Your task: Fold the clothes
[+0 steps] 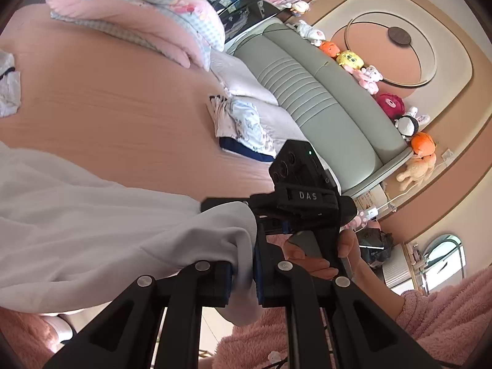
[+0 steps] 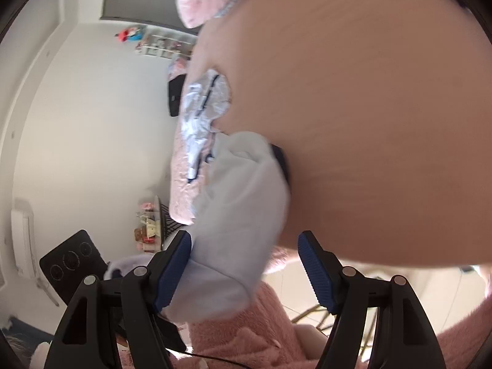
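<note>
A pale grey-white garment (image 1: 92, 215) lies over the near edge of the wooden table (image 1: 107, 107). My left gripper (image 1: 243, 279) is shut on a bunched fold of it near the table edge. The right gripper (image 1: 304, 212) shows in the left wrist view, held just beyond that fold. In the right wrist view the same garment (image 2: 240, 215) hangs between the blue pads (image 2: 173, 267) of my right gripper (image 2: 246, 270), whose jaws stand wide apart. The left gripper's blue pad (image 2: 281, 160) clamps the cloth beyond.
A pink and blue quilted bundle (image 1: 138, 15) lies at the table's far side. A small folded stack of printed clothes (image 1: 243, 126) sits near the right edge. A crumpled white piece (image 1: 9, 89) lies at the left. A grey-green sofa (image 1: 323, 101) with plush toys stands behind.
</note>
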Demonstrator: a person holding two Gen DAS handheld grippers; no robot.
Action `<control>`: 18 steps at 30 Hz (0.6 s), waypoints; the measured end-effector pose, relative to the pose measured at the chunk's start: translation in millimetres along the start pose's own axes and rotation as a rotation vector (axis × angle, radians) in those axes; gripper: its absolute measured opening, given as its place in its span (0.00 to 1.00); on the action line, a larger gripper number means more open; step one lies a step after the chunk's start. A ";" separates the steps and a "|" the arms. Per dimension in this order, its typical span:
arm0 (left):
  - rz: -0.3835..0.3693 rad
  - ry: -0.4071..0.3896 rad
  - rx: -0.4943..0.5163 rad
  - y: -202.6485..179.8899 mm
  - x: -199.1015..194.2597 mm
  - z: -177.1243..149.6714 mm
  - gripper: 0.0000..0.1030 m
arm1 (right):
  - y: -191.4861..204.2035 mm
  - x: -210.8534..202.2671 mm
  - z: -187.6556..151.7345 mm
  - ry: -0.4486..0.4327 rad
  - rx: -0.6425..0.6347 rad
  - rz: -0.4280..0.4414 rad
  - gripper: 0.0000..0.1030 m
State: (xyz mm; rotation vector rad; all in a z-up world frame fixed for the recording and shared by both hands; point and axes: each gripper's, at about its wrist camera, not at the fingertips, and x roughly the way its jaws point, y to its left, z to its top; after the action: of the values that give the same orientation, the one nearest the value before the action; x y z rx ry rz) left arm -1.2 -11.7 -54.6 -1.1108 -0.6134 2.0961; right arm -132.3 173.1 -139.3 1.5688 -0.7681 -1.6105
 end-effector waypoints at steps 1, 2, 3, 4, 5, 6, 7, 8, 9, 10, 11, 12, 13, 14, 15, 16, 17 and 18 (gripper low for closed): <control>0.002 -0.007 -0.009 0.7 -1.5 -2.9 0.08 | -7.7 -1.1 -3.4 0.015 0.019 0.002 0.70; 0.004 -0.015 -0.017 1.4 -3.0 -5.8 0.08 | -15.4 -2.1 -6.9 0.030 0.039 0.005 0.70; 0.001 -0.023 -0.018 0.5 -5.2 -8.4 0.08 | -23.1 -3.2 -10.3 0.044 0.058 0.007 0.70; -0.005 -0.031 -0.014 -1.3 -7.7 -10.9 0.08 | -30.8 -4.3 -13.8 0.059 0.078 0.010 0.70; -0.010 -0.039 -0.009 -3.0 -10.3 -13.4 0.08 | -33.6 1.6 -15.4 0.083 0.089 0.024 0.70; -0.018 -0.038 -0.004 -2.3 -12.5 -16.7 0.08 | -32.0 13.8 -15.6 0.115 0.092 0.051 0.70; -0.018 -0.025 0.003 -2.6 -12.0 -19.1 0.08 | -29.7 25.9 -15.3 0.135 0.100 0.083 0.70; -0.014 -0.008 0.012 -4.5 -9.8 -20.6 0.08 | -26.7 37.9 -14.7 0.143 0.113 0.121 0.70; -0.002 0.001 0.014 -5.1 -8.7 -21.1 0.08 | -22.9 48.7 -14.2 0.153 0.122 0.170 0.70; 0.014 0.006 0.014 -5.0 -8.3 -21.1 0.08 | -16.8 57.1 -12.4 0.157 0.119 0.218 0.70; 0.031 0.011 0.013 -4.9 -7.8 -21.1 0.08 | -9.1 64.6 -9.4 0.153 0.109 0.255 0.65; 0.032 0.013 0.004 -3.2 -9.5 -20.9 0.09 | 0.1 67.4 -5.5 0.139 0.087 0.264 0.51; 0.027 0.014 -0.003 -1.6 -11.5 -21.2 0.09 | 10.6 66.2 -0.8 0.115 0.053 0.247 0.43; 0.026 0.015 -0.009 -0.6 -13.0 -21.9 0.10 | 21.0 64.9 3.8 0.091 0.019 0.231 0.31; 0.024 0.016 -0.014 0.4 -14.4 -22.6 0.11 | 31.1 60.2 8.5 0.061 -0.020 0.191 0.15; 0.022 0.018 -0.019 1.5 -15.9 -23.2 0.13 | 39.2 49.9 13.2 0.020 -0.057 0.136 0.08; 0.021 0.018 -0.023 2.5 -15.6 -23.5 0.17 | 45.9 37.4 17.7 -0.025 -0.086 0.086 0.06; 0.020 0.018 -0.027 3.4 -14.2 -23.6 0.20 | 52.7 24.9 22.2 -0.071 -0.114 0.036 0.05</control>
State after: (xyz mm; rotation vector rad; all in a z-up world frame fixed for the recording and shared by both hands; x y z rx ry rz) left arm 23.4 -22.5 -61.7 -1.1548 -0.6261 2.0981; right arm -148.3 122.0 -107.4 1.4166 -0.7242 -1.6614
